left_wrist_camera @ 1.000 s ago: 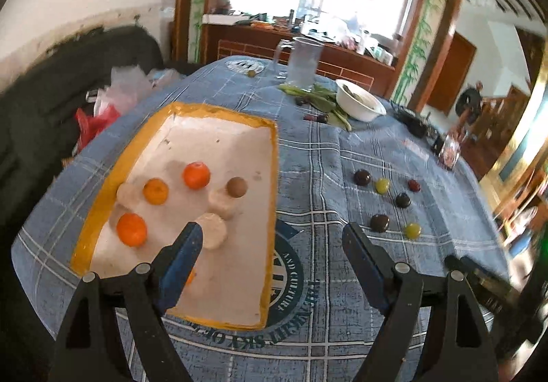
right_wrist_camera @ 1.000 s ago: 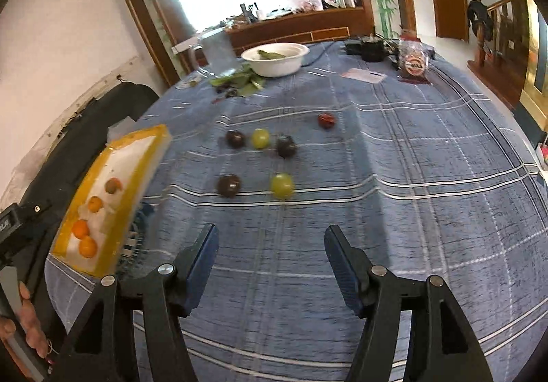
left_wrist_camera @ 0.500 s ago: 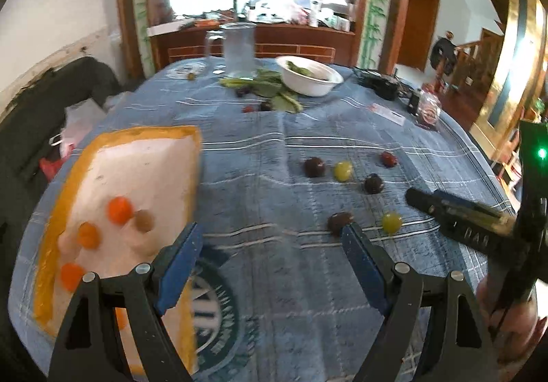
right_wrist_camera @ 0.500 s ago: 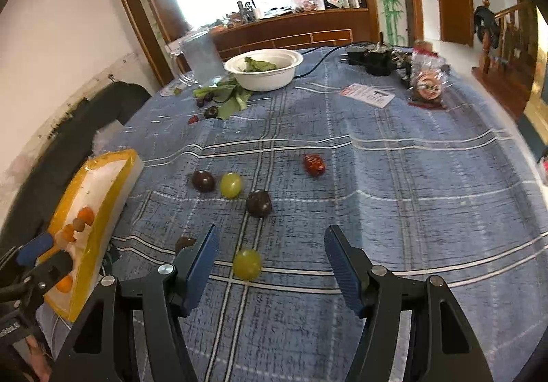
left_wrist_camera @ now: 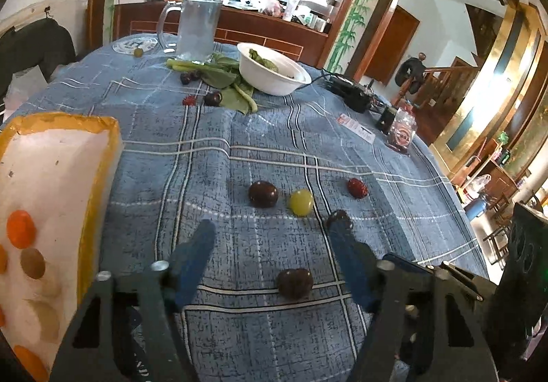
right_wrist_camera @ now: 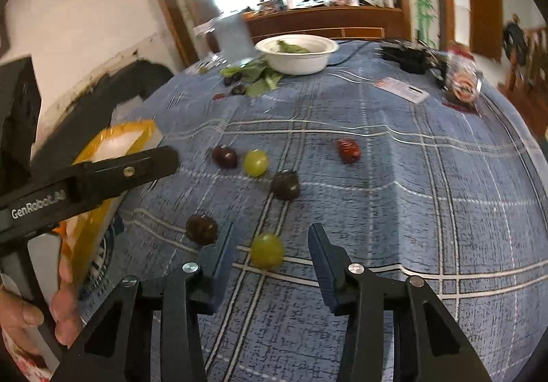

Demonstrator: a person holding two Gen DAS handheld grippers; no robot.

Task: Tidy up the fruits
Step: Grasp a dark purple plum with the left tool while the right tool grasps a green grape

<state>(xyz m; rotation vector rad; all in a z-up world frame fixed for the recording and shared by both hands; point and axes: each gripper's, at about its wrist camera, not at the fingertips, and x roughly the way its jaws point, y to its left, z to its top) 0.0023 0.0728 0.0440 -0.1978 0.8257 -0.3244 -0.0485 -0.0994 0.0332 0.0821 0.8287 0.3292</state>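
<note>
Several small fruits lie loose on the blue checked tablecloth. In the left wrist view my open left gripper (left_wrist_camera: 270,241) frames a dark plum (left_wrist_camera: 295,283), with another dark plum (left_wrist_camera: 263,193), a green grape (left_wrist_camera: 300,202) and a red fruit (left_wrist_camera: 357,187) beyond. A third dark fruit (left_wrist_camera: 339,219) sits by its right finger. The yellow-rimmed white tray (left_wrist_camera: 99,156) at left holds orange fruits (left_wrist_camera: 20,229). In the right wrist view my open right gripper (right_wrist_camera: 270,238) has a green grape (right_wrist_camera: 266,250) between its fingertips, untouched. A dark plum (right_wrist_camera: 201,228) lies just left of it.
At the table's far side stand a glass mug (left_wrist_camera: 197,29), a white bowl (left_wrist_camera: 272,68) with greens, loose leaves (left_wrist_camera: 226,80) with small fruits, a black device (left_wrist_camera: 352,94), a small jar (left_wrist_camera: 401,135). The left gripper's body (right_wrist_camera: 85,180) crosses the right wrist view's left.
Both grippers moved forward and lower toward the loose fruits. The left swung right, away from the tray, over the near dark plum. The right closed in around the near green grape.
</note>
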